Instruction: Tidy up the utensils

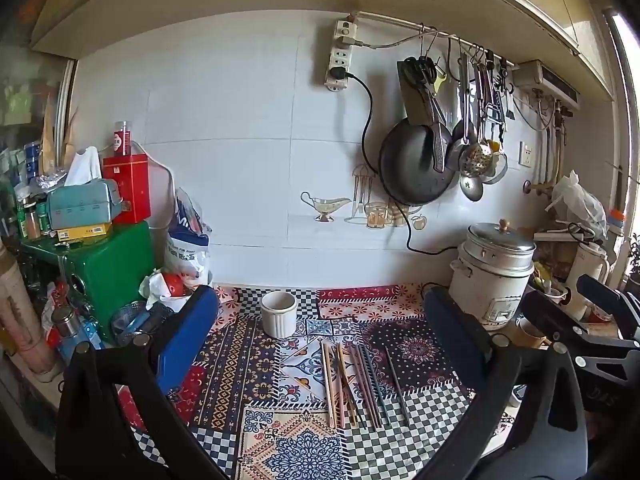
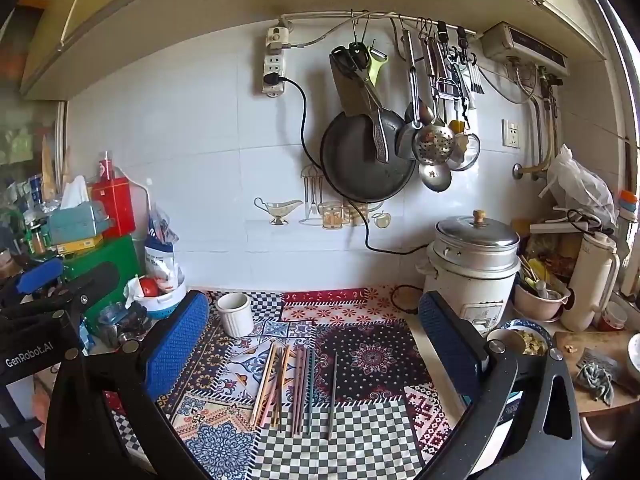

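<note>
Both grippers hover with jaws spread wide and nothing between them: the left gripper (image 1: pixel 320 336) and the right gripper (image 2: pixel 312 336) each frame the patterned cloth (image 2: pixel 360 432) on the bench. The chopsticks (image 2: pixel 292 388) lie loose on the cloth in a rough row, near ends towards the cameras, one dark pair (image 1: pixel 397 386) set slightly apart on the right. A white ribbed cup (image 1: pixel 279 313) stands upright just beyond them, to the left, and a rice cooker (image 2: pixel 472 272) sits at the far right against the tiled wall.
</note>
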The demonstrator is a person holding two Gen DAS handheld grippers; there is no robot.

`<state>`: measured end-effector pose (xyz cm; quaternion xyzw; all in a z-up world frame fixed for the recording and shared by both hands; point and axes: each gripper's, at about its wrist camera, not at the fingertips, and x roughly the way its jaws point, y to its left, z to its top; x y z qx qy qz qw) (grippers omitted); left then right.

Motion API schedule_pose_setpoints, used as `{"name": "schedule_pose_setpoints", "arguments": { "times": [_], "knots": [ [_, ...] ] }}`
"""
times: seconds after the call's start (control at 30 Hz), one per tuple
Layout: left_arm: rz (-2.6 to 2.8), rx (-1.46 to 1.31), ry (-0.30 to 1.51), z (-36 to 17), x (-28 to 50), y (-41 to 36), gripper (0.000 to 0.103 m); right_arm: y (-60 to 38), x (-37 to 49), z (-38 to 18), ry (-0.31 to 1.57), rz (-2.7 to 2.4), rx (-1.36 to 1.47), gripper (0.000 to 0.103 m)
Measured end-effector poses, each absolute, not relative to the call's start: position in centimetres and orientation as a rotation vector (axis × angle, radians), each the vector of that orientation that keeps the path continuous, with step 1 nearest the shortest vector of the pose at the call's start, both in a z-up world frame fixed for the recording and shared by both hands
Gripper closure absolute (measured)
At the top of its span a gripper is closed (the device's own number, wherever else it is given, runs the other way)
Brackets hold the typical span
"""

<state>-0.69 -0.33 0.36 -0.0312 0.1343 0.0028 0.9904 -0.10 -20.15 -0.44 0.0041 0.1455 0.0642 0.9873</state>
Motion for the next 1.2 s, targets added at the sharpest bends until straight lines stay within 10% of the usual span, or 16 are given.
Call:
{"name": "schedule_pose_setpoints", "arguments": {
  "times": [1.2],
  "knots": [
    [0.021, -0.082, 0.298, -0.27, 0.07, -0.03, 0.000, -19.61, 0.07, -0.25, 0.300, 0.148, 0.005, 0.000]
  ]
}}
